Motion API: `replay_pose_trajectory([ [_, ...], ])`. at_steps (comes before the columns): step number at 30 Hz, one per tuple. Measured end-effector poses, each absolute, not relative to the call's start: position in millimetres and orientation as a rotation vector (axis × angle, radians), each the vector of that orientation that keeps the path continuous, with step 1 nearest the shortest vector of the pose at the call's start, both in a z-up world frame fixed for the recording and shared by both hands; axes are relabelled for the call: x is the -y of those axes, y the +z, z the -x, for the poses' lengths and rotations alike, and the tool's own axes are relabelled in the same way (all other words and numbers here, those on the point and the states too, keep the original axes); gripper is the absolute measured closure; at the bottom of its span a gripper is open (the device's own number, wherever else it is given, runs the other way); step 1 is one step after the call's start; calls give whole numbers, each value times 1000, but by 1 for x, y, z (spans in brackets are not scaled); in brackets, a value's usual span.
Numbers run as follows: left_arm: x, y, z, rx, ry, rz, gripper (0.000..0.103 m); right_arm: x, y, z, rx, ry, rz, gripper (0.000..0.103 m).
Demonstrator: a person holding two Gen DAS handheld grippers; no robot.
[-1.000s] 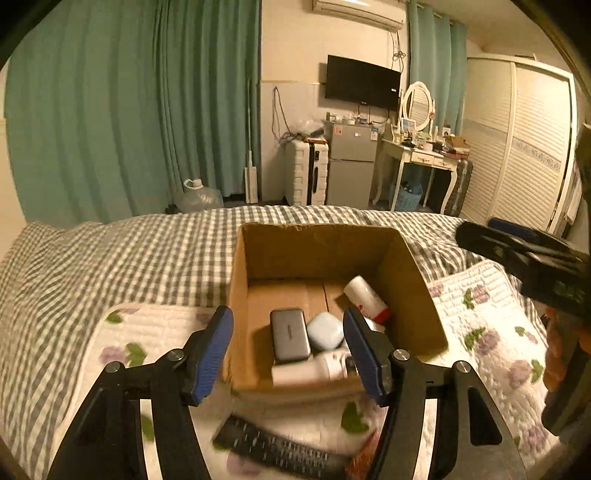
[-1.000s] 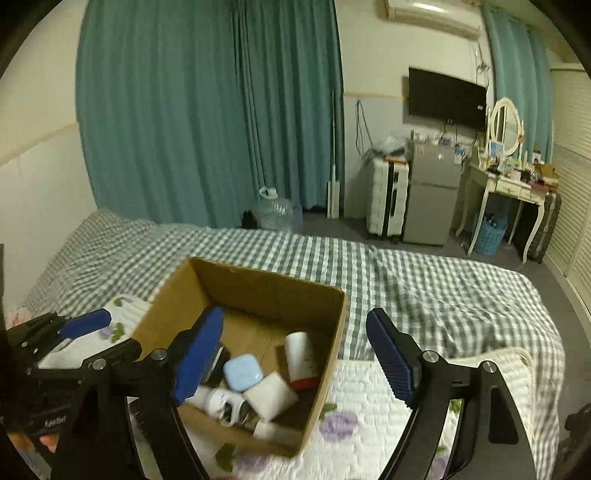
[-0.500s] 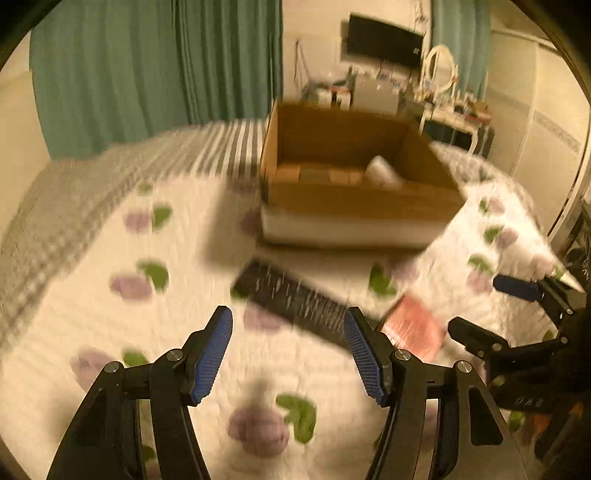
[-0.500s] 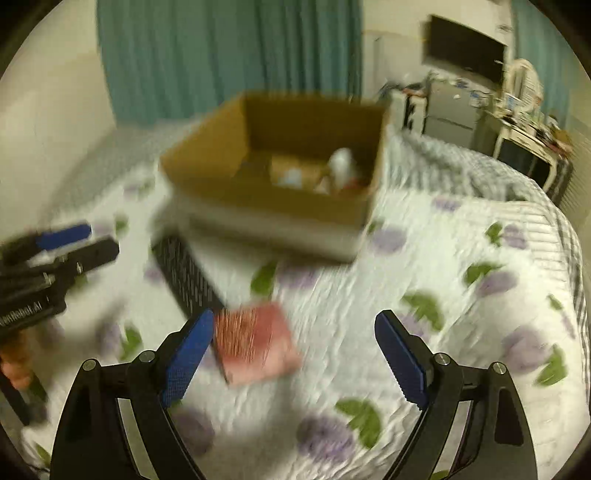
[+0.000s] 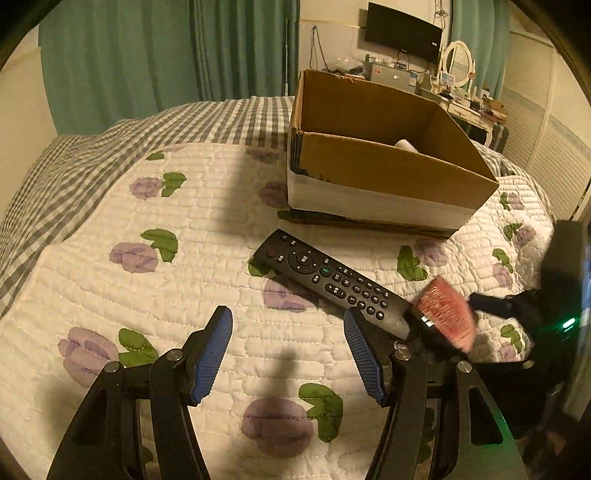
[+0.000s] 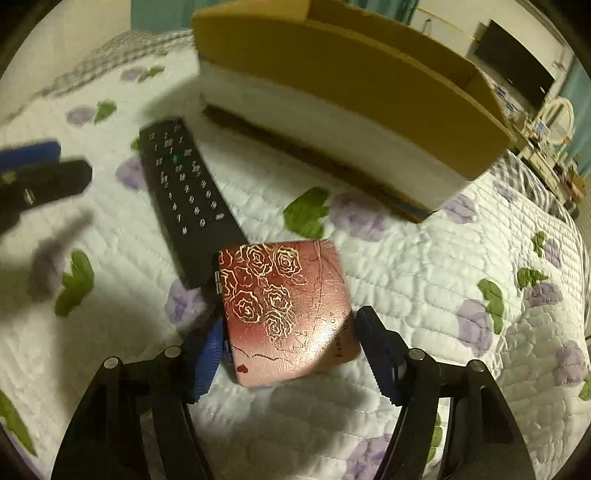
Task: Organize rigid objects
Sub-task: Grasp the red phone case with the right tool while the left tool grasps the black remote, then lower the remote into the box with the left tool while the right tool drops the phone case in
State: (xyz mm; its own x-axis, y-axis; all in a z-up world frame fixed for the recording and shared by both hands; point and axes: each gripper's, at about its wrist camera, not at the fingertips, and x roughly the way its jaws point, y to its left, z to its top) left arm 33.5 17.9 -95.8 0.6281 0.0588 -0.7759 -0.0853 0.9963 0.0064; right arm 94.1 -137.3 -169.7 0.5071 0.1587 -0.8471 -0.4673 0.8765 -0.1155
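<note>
One remote (image 5: 331, 283), lengthwise toward box (image 5: 373, 173).

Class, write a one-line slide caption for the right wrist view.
Right gripper closing around a rose-patterned red case beside the black remote, before the cardboard box.

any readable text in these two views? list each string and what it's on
"Roma..." then a second word beginning "R": script on the red rose-patterned case, sitting between the right tongs; the rest is unreadable.
Digits 1 to 9, 0, "*" and "#": keypad of the black remote.
Other remote key labels: too small to read.
TV logo: too small.
Cardboard box: no print visible.
</note>
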Motion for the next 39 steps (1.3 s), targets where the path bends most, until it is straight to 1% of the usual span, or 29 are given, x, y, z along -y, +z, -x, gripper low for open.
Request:
replay_pose_trajectory([
  [2, -17, -97, -34, -889, 86, 34, 37, 151, -154, -95, -939, 383, 296, 37],
  [3, -17, -97, -35, -893, 86, 33, 37, 157, -146, -95, -923, 400, 262, 70],
  [4, -16, -98, -36, -896, 86, 32, 37, 161, -139, -97, -903, 382, 259, 87],
  [5, -14, -99, -37, -902, 85, 28, 37, 165, -132, -101, -886, 359, 274, 88],
  [6, -12, -101, -38, -910, 85, 23, 37, 170, -129, -106, -879, 359, 273, 91],
  [7, -11, -103, -40, -916, 86, 18, 37, 175, -129, -112, -891, 359, 252, 93],
  [11, -5, -110, -44, -940, 88, -4, 37, 195, -137, -135, -954, 376, 120, 92],
  [16, 0, -113, -48, -959, 92, 2, 37, 190, -162, -139, -1069, 401, 66, 92],
  [18, 2, -111, -49, -951, 87, 11, 37, 192, -156, -135, -1043, 395, 59, 94],
  [20, 3, -108, -53, -945, 99, 28, 37, 195, -136, -126, -957, 378, 87, 94],
  [22, 2, -107, -60, -948, 112, 67, 37, 197, -127, -123, -919, 372, 96, 94],
  [26, -4, -116, -81, -979, 143, 208, 37, 194, -129, -124, -945, 393, 82, 94],
  [29, -5, -134, -99, -1019, 180, 278, 37, 191, -132, -123, -951, 398, 88, 94],
  [33, 1, -148, -119, -1010, 204, 275, 37, 191, -132, -124, -949, 403, 85, 94],
  [35, 6, -151, -123, -1008, 208, 228, 40, 190, -134, -124, -957, 403, 87, 94],
  [36, 7, -151, -122, -1001, 203, 218, 45, 190, -134, -123, -956, 403, 85, 94],
  [37, 6, -150, -119, -993, 180, 222, 57, 190, -134, -123, -954, 403, 85, 94],
  [39, 3, -148, -113, -1004, 141, 252, 70, 190, -134, -123, -949, 402, 82, 94],
])
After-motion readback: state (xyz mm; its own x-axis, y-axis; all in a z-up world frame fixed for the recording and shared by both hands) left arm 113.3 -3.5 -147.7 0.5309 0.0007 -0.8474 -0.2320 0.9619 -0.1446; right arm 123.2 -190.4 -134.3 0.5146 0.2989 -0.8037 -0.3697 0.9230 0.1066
